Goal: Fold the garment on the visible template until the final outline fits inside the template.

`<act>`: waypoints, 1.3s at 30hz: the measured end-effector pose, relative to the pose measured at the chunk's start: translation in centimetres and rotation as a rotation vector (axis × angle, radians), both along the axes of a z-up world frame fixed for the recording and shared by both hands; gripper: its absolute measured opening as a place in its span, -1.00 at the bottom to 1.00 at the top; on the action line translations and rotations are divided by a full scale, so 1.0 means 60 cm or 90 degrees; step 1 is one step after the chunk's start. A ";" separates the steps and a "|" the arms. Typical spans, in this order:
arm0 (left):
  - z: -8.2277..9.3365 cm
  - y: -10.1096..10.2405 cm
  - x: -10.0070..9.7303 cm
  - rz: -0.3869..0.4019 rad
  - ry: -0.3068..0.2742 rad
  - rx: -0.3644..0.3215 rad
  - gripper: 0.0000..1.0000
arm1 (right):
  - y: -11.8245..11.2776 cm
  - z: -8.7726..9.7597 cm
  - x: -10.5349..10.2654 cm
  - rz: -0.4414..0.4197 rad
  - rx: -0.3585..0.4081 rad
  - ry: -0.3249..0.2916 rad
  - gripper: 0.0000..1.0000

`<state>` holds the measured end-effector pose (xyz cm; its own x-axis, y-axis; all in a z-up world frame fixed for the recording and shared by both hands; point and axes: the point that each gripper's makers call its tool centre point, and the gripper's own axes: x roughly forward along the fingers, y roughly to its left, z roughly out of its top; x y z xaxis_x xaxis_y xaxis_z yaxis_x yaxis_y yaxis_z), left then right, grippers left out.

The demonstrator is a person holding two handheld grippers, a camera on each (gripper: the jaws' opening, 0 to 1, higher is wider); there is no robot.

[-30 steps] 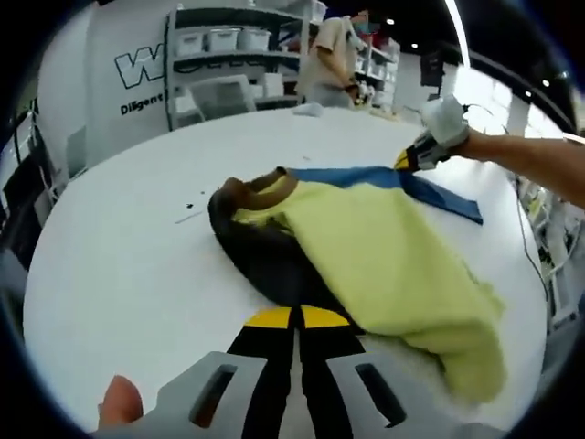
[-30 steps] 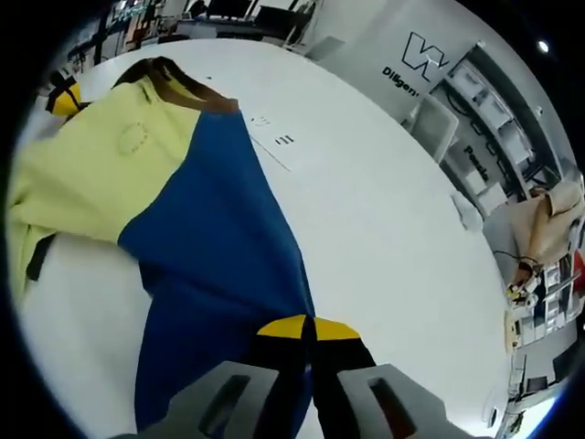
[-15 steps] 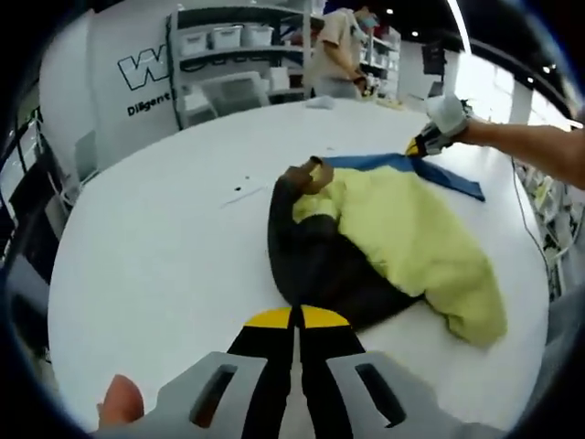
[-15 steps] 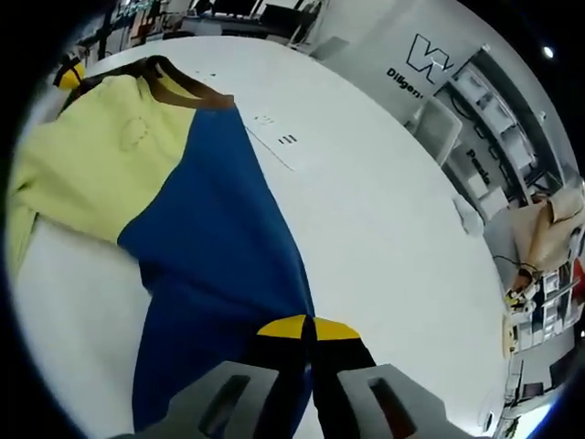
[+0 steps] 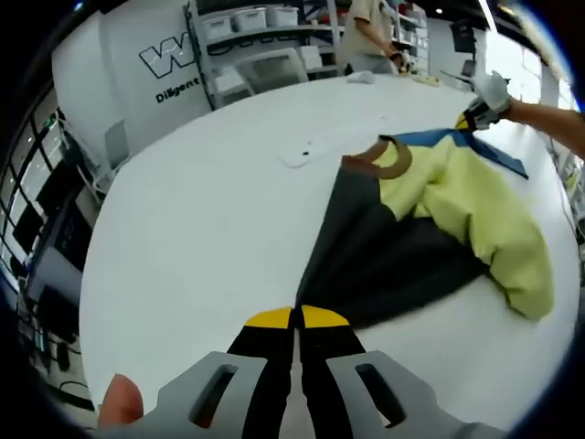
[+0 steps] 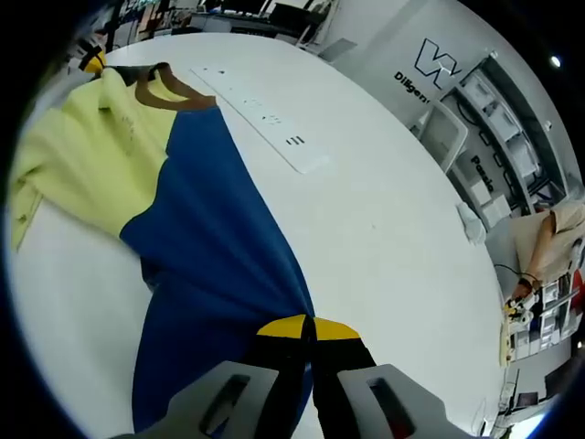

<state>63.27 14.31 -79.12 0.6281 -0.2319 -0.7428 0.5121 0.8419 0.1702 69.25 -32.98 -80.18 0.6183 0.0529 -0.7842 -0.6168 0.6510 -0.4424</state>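
Note:
A garment lies stretched on the round white table (image 5: 201, 229). It has a dark grey part (image 5: 384, 256), a yellow middle (image 5: 475, 210), a blue part (image 6: 219, 238) and a brown collar (image 5: 388, 160). My left gripper (image 5: 297, 315) is shut on the tip of the dark grey part. Across the cloth my right gripper (image 6: 306, 327) is shut on the blue end; it also shows far off as the right gripper (image 5: 471, 117) in a gloved hand. The left gripper's yellow tip (image 6: 90, 62) peeks out beyond the yellow cloth. A white marked sheet (image 6: 265, 123) lies flat just past the collar.
A person (image 5: 370, 37) stands at shelves with bins (image 5: 247, 37) beyond the table's far edge, seen again as the person (image 6: 548, 247) at the right. A white wall with a logo (image 5: 174, 64) stands behind. Bare tabletop surrounds the garment.
The garment has been pulled out long between the two grippers, the dark part drawn toward my left gripper. The white marked sheet beyond the collar has come into sight.

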 end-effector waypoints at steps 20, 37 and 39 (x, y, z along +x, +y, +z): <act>0.014 0.004 0.020 0.033 -0.050 -0.031 -0.63 | 0.002 0.036 0.006 -0.024 0.042 -0.042 -0.84; 0.089 -0.072 -0.058 0.039 -0.090 -0.191 -0.69 | 0.196 0.129 -0.115 0.124 0.168 -0.072 -0.85; 0.089 -0.090 -0.077 0.030 -0.084 -0.211 -0.70 | 0.235 0.121 -0.158 0.144 0.205 -0.044 -0.86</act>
<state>58.64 8.91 -73.79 0.7287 -0.4157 -0.5443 0.4638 0.8843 -0.0543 59.78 -18.87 -72.91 0.6134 0.4298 -0.6626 -0.7365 0.6141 -0.2836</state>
